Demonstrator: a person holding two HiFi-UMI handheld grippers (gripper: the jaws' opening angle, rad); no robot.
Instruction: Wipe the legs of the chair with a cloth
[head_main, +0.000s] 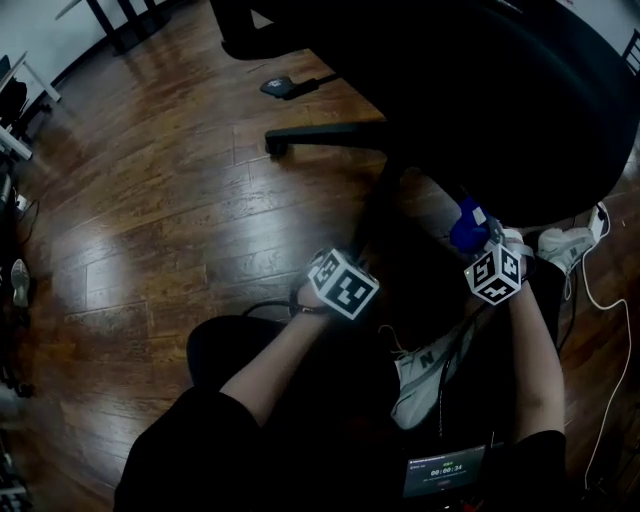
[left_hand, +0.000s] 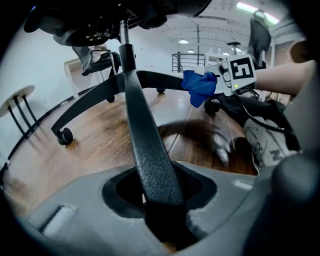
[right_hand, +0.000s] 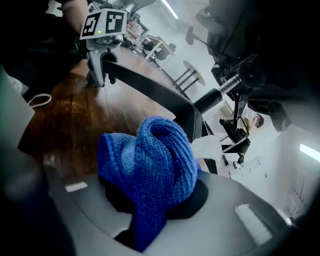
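Note:
A black office chair (head_main: 480, 90) stands over both grippers on the wood floor. In the left gripper view one textured black chair leg (left_hand: 145, 145) runs from the hub straight between the jaws of my left gripper (left_hand: 160, 200). A thin gap shows beside the leg, so the jaws stand open around it. My right gripper (right_hand: 150, 200) is shut on a bunched blue cloth (right_hand: 147, 170). The left gripper view shows that cloth (left_hand: 199, 87) against another leg (left_hand: 160, 80), near its caster (left_hand: 212, 106). From above, the cloth (head_main: 467, 228) shows beyond the right marker cube (head_main: 495, 272).
The person's white shoes (head_main: 430, 370) (head_main: 565, 245) rest on the floor by the chair base. A white cable (head_main: 600, 300) trails at the right. More legs end in casters (left_hand: 64, 136). Black furniture legs (head_main: 125, 25) stand at the far left.

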